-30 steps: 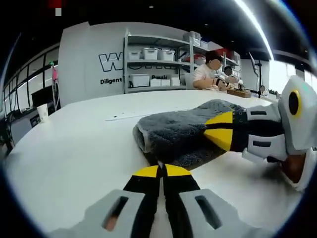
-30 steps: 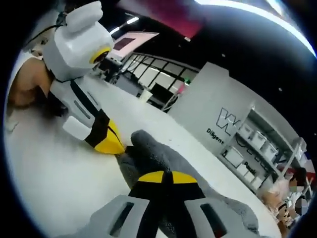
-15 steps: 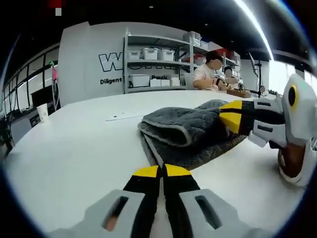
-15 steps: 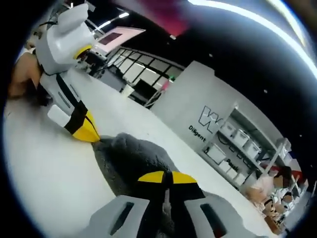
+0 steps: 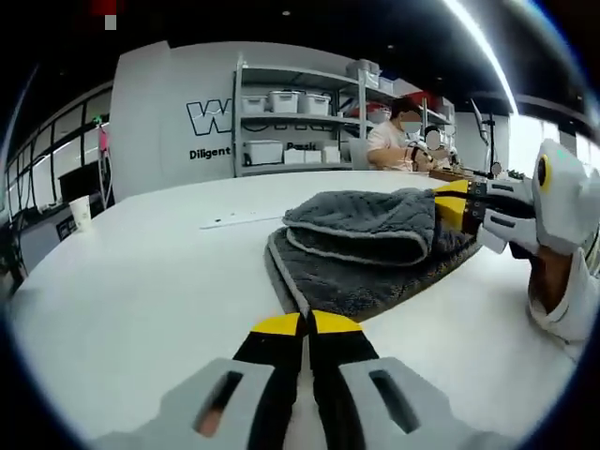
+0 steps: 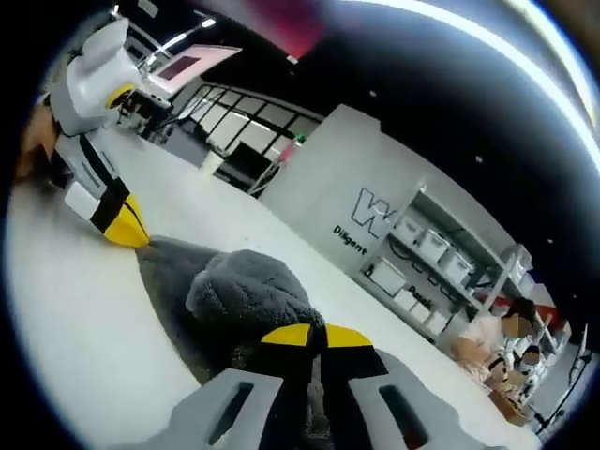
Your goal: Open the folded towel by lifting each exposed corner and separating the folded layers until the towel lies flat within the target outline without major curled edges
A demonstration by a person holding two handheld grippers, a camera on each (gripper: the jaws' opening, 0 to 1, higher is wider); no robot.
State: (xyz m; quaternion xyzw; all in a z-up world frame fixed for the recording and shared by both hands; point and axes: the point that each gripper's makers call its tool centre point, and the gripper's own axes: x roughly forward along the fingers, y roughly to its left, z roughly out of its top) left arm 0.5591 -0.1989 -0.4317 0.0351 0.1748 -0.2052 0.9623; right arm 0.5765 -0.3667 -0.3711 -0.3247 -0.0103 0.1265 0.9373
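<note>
R gripper (image 5: 448, 208) at 3 o'clock clamps grey towel (image 5: 375, 246) top layer; L gripper (image 5: 307, 323) pins corner, jaws together.

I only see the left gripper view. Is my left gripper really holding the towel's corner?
Observer: In the right gripper view, the left gripper has its yellow tips right at the pointed corner of the towel, low on the table.
Operator: Does the other gripper have the towel too?
Observer: Yes. The right gripper has its jaws closed, with grey towel between them.
Operator: What's behind my left gripper?
Observer: A lit pinkish panel, up high and far back.
</note>
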